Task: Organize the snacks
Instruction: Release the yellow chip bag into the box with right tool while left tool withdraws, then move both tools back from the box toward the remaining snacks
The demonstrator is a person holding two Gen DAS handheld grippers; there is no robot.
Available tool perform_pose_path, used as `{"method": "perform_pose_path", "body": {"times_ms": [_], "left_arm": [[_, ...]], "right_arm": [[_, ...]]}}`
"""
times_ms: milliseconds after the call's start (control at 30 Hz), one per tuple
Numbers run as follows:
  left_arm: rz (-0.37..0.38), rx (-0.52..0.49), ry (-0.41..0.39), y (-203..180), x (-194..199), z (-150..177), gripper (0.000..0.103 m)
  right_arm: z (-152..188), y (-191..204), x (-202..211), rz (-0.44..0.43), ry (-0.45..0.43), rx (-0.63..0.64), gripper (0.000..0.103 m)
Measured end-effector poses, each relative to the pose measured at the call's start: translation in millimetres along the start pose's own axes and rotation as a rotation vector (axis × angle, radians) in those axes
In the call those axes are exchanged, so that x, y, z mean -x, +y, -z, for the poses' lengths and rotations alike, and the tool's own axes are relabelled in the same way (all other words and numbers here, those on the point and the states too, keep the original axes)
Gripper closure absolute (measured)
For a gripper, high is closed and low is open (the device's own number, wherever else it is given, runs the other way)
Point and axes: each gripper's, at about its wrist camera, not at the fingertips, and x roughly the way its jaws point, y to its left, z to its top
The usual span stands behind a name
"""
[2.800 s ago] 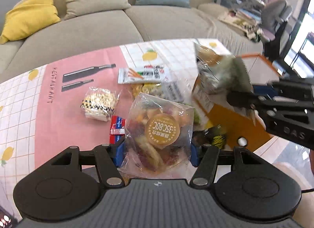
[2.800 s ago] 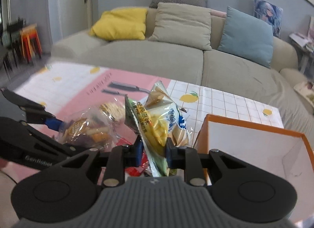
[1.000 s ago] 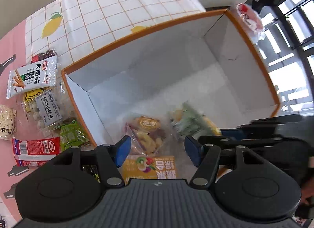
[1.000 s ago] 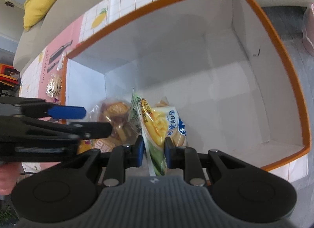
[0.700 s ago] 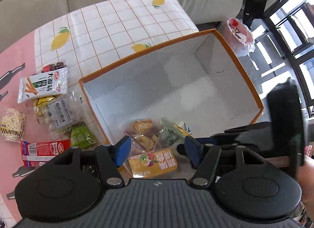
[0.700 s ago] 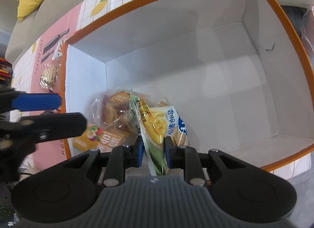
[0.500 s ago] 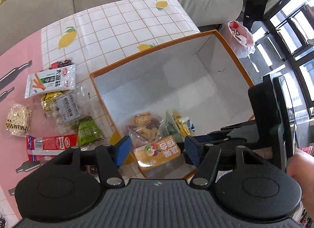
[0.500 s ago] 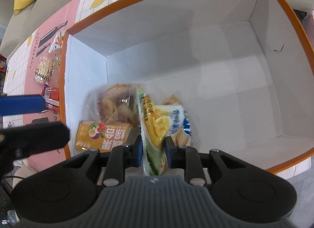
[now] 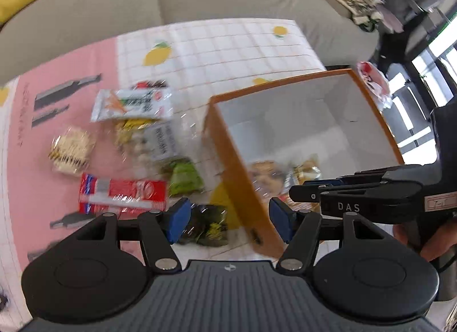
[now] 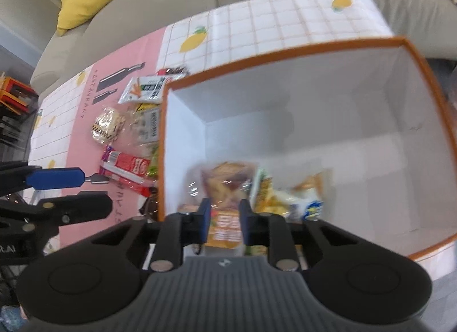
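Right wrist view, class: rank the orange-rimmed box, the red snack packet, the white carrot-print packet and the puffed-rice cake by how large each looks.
1. orange-rimmed box, by far the largest.
2. red snack packet and white carrot-print packet: they look alike, and the box hides part of each, so no ranking.
3. puffed-rice cake, smallest.

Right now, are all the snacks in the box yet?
Not yet. A few bags already lie inside the orange box. Both the left gripper and right gripper are open, holding nothing. The red packet, green packet and others remain on the table.
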Motion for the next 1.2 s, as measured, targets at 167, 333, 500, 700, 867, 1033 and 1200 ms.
{"method": "perform_pose_path", "body": {"times_ms": [167, 333, 500, 700, 867, 1033, 1200], "left_arm": [[-0.012, 0.041, 0.011, 25, -1, 11, 0.029], [-0.006, 0.061, 0.008, 40, -1, 16, 0.029], [0.006, 0.055, 0.024, 41, -9, 22, 0.029], [0.005, 0.031, 0.034, 43, -8, 32, 0.029], [-0.01, -0.01, -0.018, 44, 9, 40, 0.029], [-0.025, -0.063, -0.096, 42, 35, 53, 0.029], [-0.046, -0.125, -0.171, 44, 63, 71, 0.028]], "right_arm": [[0, 14, -32, 0.006, -0.001, 0.004, 0.09], [2, 16, -46, 0.051, 0.051, -0.017, 0.098], [6, 15, -59, 0.074, 0.105, -0.029, 0.098], [13, 12, -69, 0.084, 0.129, -0.057, 0.097], [15, 26, -44, 0.094, 0.072, -0.017, 0.092], [22, 53, -13, 0.131, -0.026, 0.052, 0.091], [36, 73, 15, 0.107, -0.13, 0.075, 0.079]]}}
